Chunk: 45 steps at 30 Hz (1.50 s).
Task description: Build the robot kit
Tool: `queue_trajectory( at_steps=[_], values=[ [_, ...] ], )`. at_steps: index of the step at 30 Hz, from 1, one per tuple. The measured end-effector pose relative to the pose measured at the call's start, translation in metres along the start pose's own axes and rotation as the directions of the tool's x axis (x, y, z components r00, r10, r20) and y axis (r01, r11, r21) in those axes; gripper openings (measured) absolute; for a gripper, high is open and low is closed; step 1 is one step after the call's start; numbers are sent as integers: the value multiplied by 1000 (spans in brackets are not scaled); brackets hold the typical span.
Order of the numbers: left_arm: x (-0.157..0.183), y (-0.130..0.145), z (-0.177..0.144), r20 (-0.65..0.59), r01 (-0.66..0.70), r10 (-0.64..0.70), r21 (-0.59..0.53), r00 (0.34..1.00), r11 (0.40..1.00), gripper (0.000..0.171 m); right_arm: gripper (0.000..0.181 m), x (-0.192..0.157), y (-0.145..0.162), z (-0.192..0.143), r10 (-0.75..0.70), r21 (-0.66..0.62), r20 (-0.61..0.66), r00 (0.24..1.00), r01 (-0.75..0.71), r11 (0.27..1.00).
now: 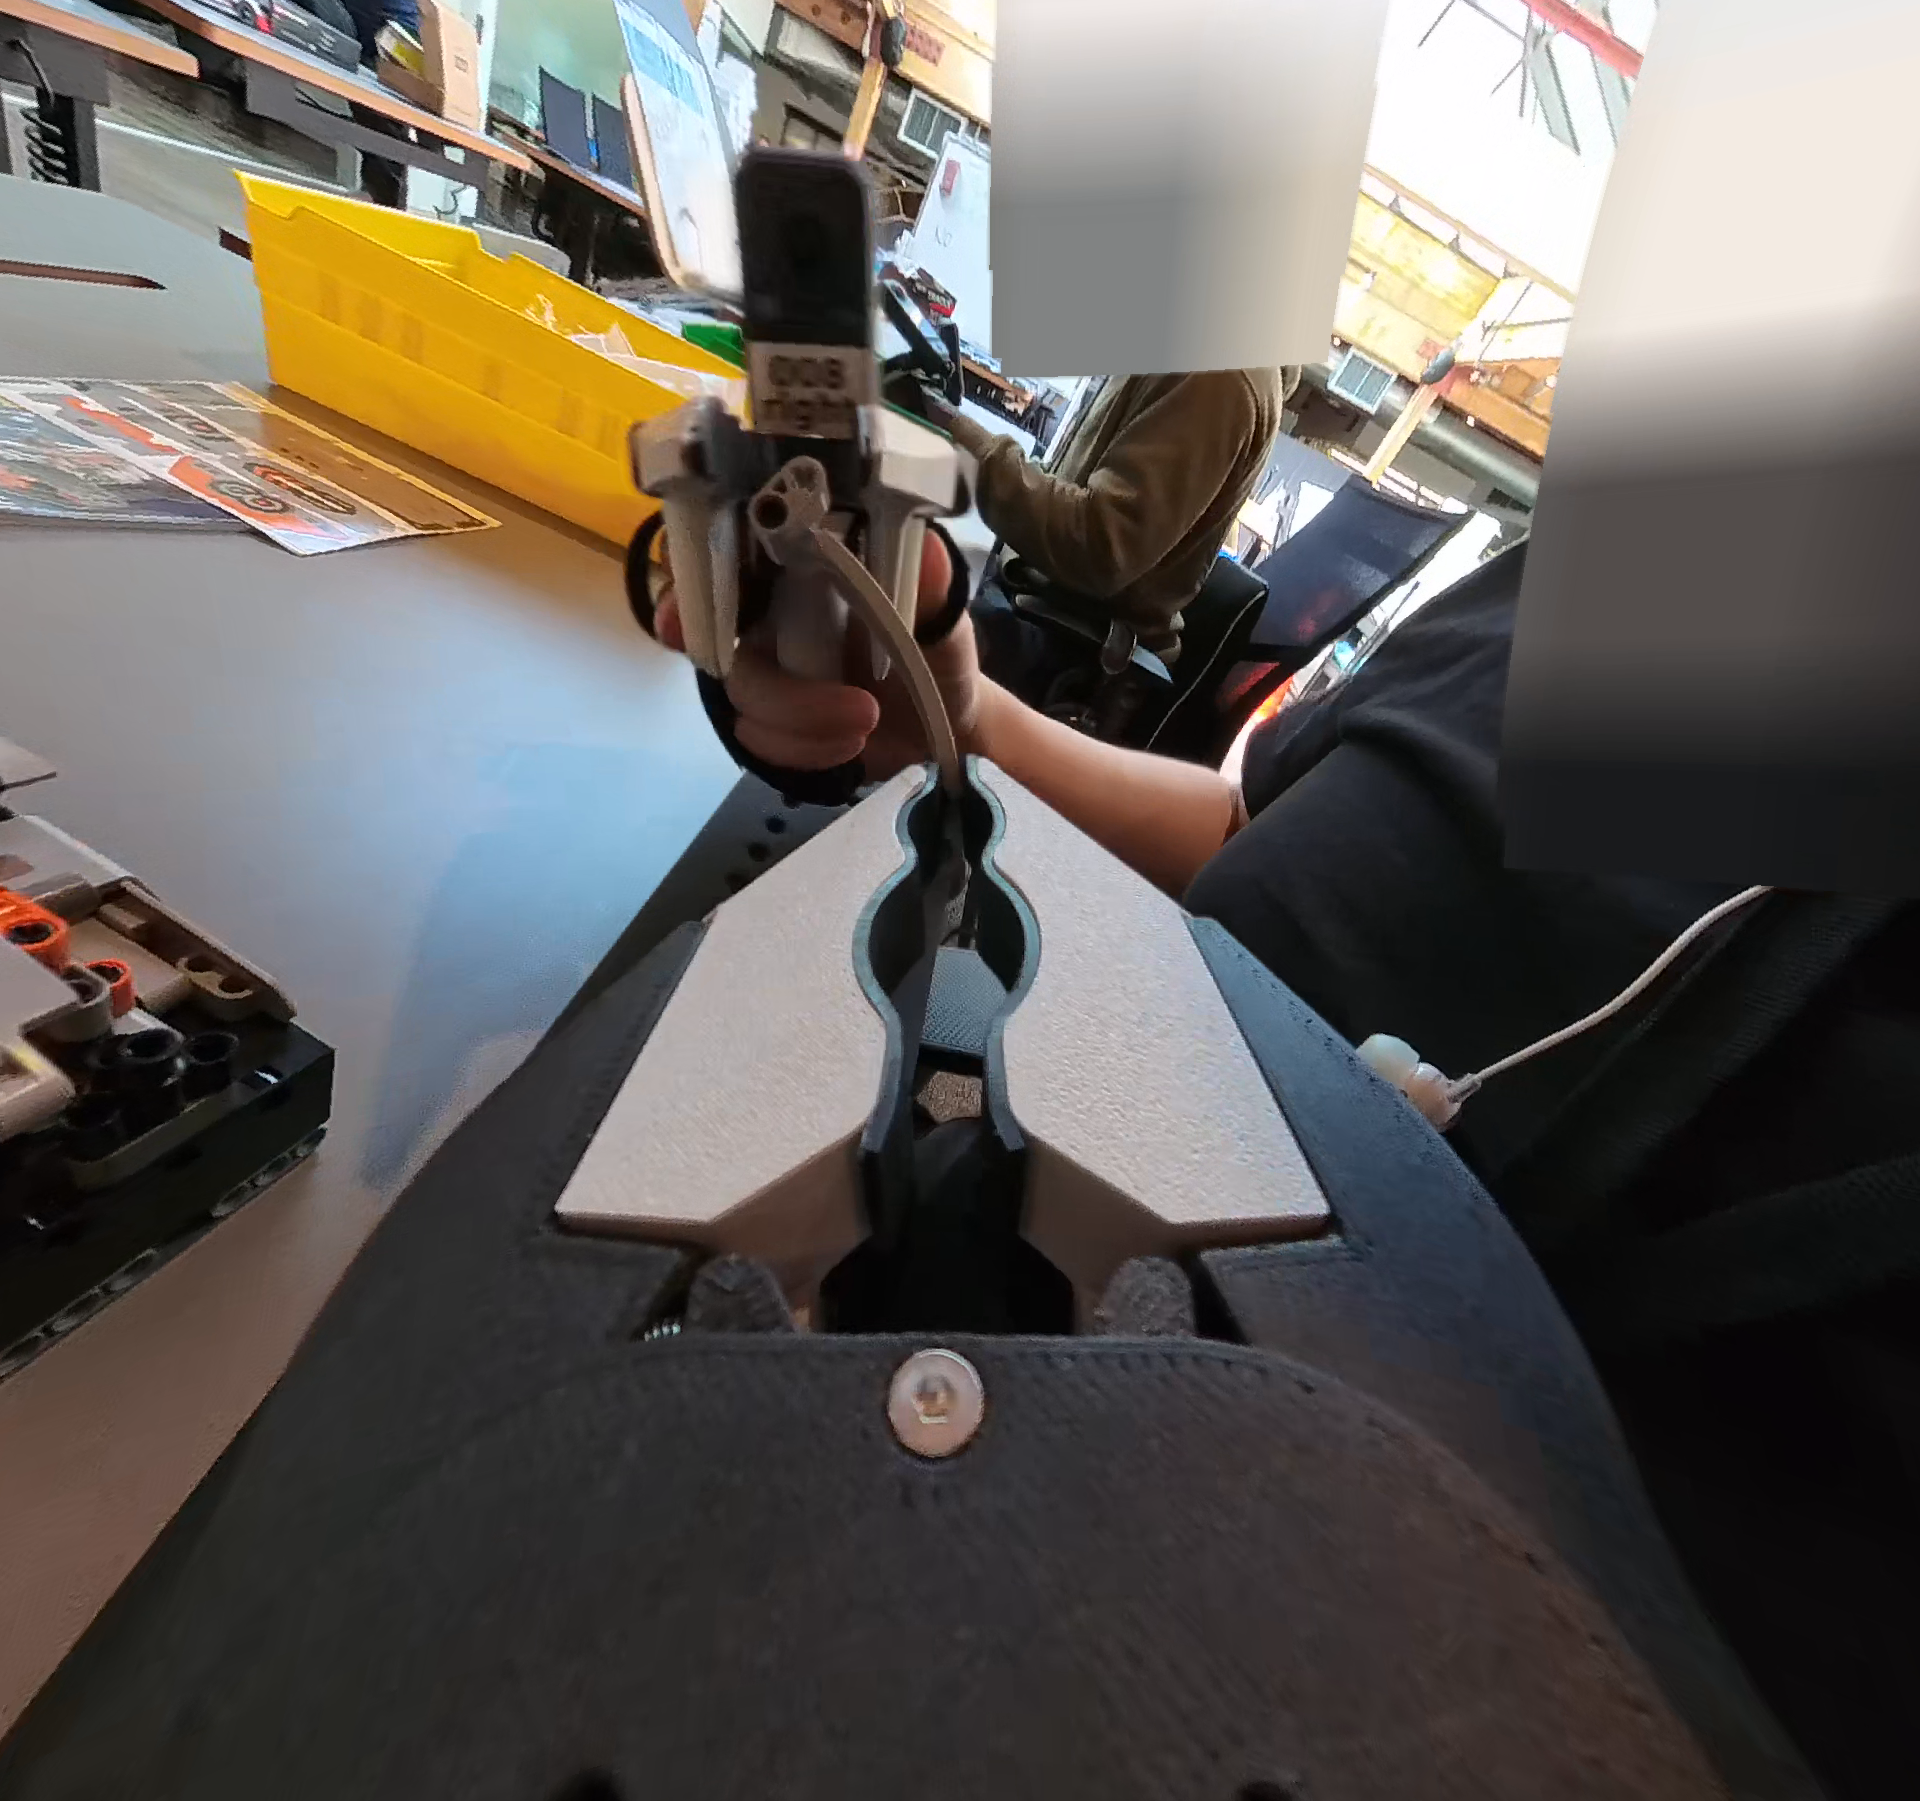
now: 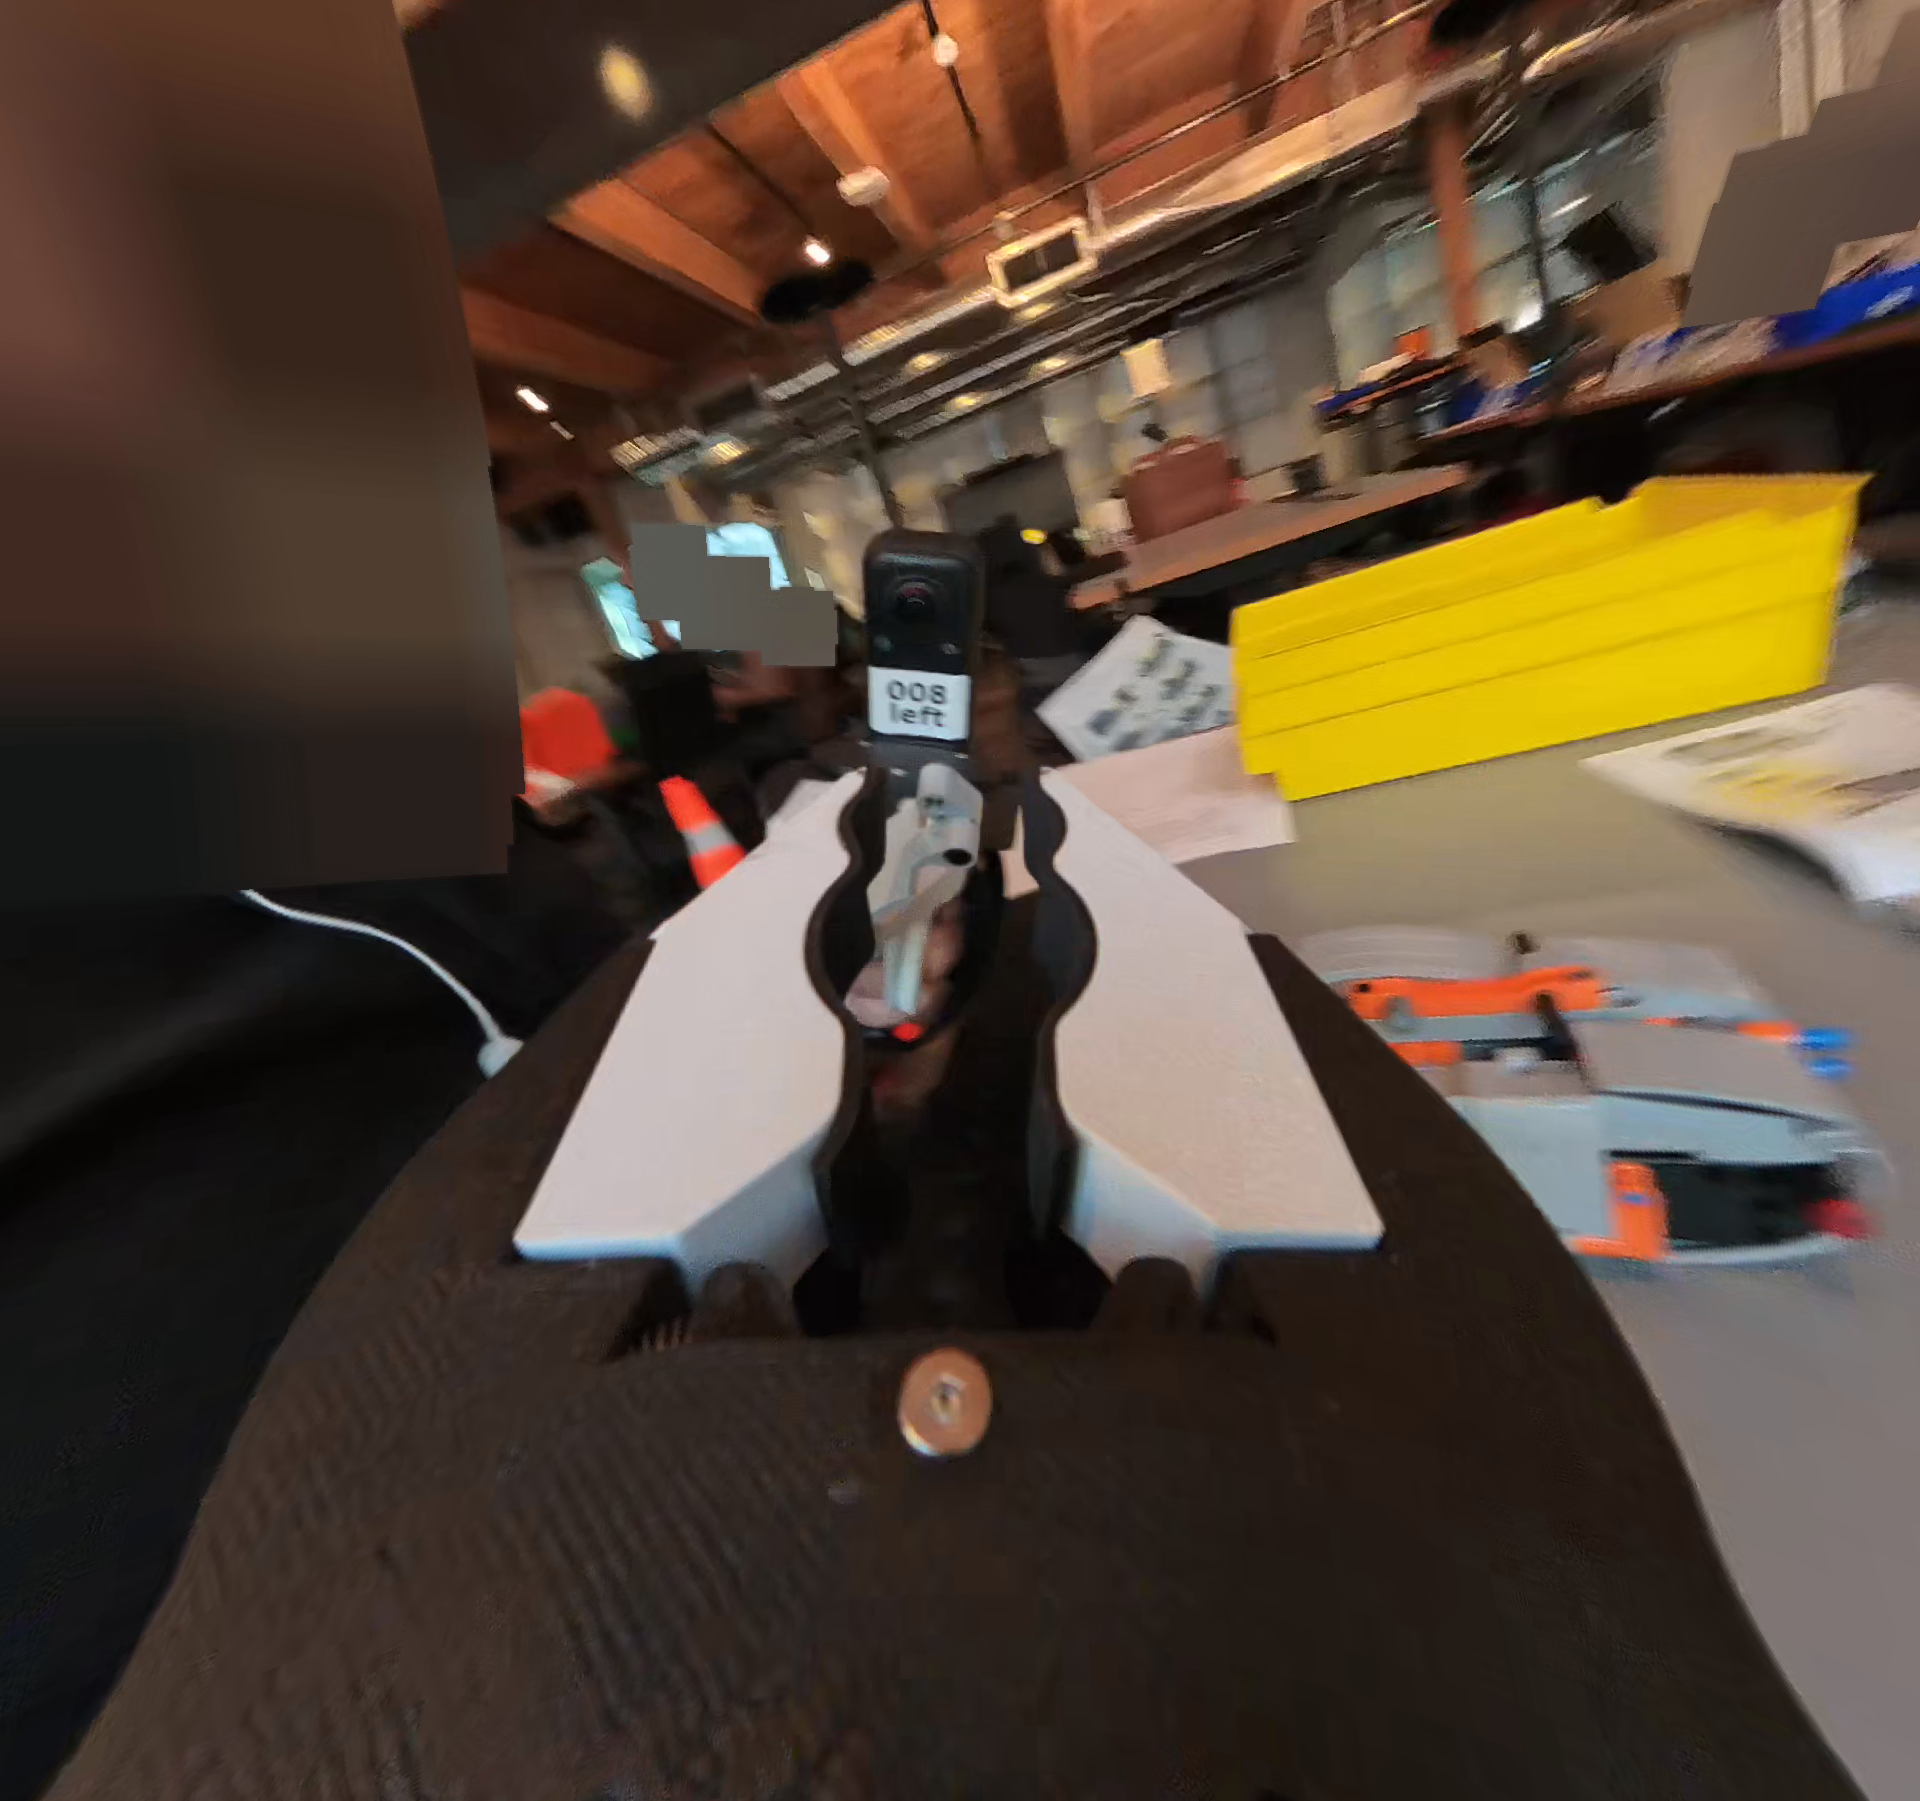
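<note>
**Two grippers face to face over the bench, a hose between them**

Left gripper (image 1: 961,783): jaws closed on the end of a grey flexible hose (image 1: 904,650), raised above the near edge of the bench (image 1: 312,712). The hose curves up to a grey connector piece (image 1: 792,502), which sits between the fingers of the right gripper (image 1: 798,530), itself held in a hand (image 1: 821,712). Those fingers stand somewhat apart. Whether they pinch the connector cannot be told.

A black, grey and orange brick-built model (image 1: 135,1055) sits at the bench's near left edge. Farther off a printed instruction sheet (image 1: 208,473) lies flat, and beyond it is a yellow plastic bin (image 1: 416,338).
</note>
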<state>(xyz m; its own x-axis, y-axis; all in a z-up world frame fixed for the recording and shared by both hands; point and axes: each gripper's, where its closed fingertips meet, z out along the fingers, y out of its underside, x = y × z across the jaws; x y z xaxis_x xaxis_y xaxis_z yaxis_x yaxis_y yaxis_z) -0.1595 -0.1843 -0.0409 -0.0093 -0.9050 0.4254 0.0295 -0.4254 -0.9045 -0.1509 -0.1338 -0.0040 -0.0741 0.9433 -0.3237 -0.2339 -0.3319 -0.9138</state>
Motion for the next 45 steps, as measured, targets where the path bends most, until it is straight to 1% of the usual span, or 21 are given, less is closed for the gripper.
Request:
queue_trajectory(
  at_steps=[1,3,5,7,10,13,18,20,21,22,26,31,37,38,40,41,43,45],
  values=[
    [-1,0,0,-1,9,-9,6,1000,1000,0,23,0,1,0,-70,-24,-35,997,69,997],
    [-3,1,0,0,21,-21,4,1000,1000,0,19,2,3,0,-160,-70,-93,983,154,986],
    [-3,3,1,-2,22,-22,-5,1000,1000,0,8,2,7,2,-216,-112,-114,970,203,973],
    [-4,4,2,2,22,-22,-9,1000,1000,0,6,4,10,2,-249,-140,-127,960,232,963],
    [-4,5,3,-6,34,-34,-13,999,999,0,9,4,13,3,-238,-139,-115,964,222,965],
    [-6,7,3,-5,44,-44,-15,999,999,0,7,9,18,3,-241,-154,-126,962,221,963],
    [-16,4,1,14,82,-83,26,996,996,0,7,20,17,4,-252,-184,-153,955,223,957],
    [-17,2,1,-2,106,-106,47,994,993,0,14,23,16,4,-254,-191,-164,953,222,956],
    [-16,1,0,-14,116,-116,54,993,992,0,7,22,15,4,-262,-188,-158,952,231,954],
    [-16,0,0,-23,122,-121,59,992,991,0,7,21,15,4,-271,-186,-153,950,242,952],
    [-18,0,0,-12,116,-116,65,993,991,0,6,23,16,5,-307,-199,-162,938,274,941],
    [-17,-1,-1,-24,134,-132,82,991,988,0,7,25,16,5,-286,-181,-169,943,256,950],
    [-17,-2,-1,-30,136,-134,96,991,986,0,6,27,19,6,-336,-226,-179,925,294,929],
    [-19,-3,-3,-17,134,-133,100,991,986,2,5,29,20,6,-343,-237,-184,921,297,925],
    [-28,-6,-10,34,119,-122,102,992,988,29,5,41,24,3,-356,-295,-203,912,289,911],
    [-32,-9,-17,60,102,-109,105,992,989,34,5,51,27,0,-362,-333,-222,905,279,901],
    [-43,-20,-36,121,62,-78,129,990,990,30,5,75,33,-8,-341,-403,-272,900,215,889],
    [-60,-34,-54,198,30,-59,144,978,989,19,5,95,39,-13,-284,-430,-308,908,133,893]
  ],
)
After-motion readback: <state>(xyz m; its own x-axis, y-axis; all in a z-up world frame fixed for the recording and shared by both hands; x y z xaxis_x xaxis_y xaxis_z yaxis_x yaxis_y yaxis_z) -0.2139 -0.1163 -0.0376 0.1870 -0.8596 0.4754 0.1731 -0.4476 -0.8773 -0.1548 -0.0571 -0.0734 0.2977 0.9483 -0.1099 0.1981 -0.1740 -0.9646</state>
